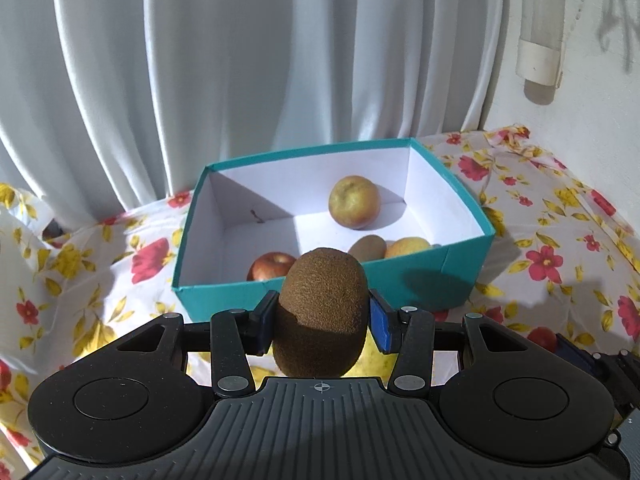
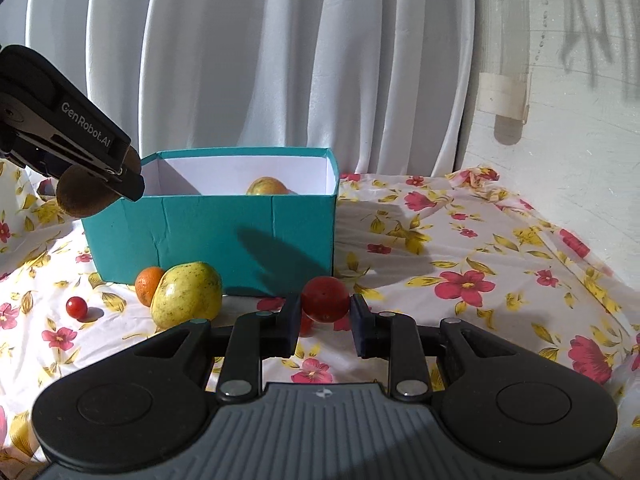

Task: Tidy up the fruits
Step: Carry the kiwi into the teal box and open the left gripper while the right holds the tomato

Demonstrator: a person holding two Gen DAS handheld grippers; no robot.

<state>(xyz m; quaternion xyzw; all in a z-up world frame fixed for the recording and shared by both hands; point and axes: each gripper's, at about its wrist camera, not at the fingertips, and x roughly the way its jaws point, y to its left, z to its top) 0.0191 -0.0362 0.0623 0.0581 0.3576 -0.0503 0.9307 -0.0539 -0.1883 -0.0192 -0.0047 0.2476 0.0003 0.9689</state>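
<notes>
In the left wrist view my left gripper (image 1: 323, 312) is shut on a brown kiwi (image 1: 322, 304), held just in front of the near wall of the teal box (image 1: 400, 276). The box holds a yellow-green apple (image 1: 354, 202), a red apple (image 1: 272, 266), another kiwi (image 1: 367, 247) and a yellow fruit (image 1: 408, 247). My right gripper (image 2: 325, 309) is shut on a small round red fruit (image 2: 325, 299), raised above the cloth in front of the box's right corner. The right wrist view also has the left gripper (image 2: 104, 188) with its kiwi (image 2: 78, 198) at the upper left.
On the flowered cloth (image 2: 460, 240) before the box (image 2: 208, 236) lie a yellow-green mango (image 2: 188, 300), an orange (image 2: 147, 284) and a small red fruit (image 2: 76, 307). A white curtain (image 2: 280, 60) hangs behind, and a white wall (image 2: 580, 140) stands at the right.
</notes>
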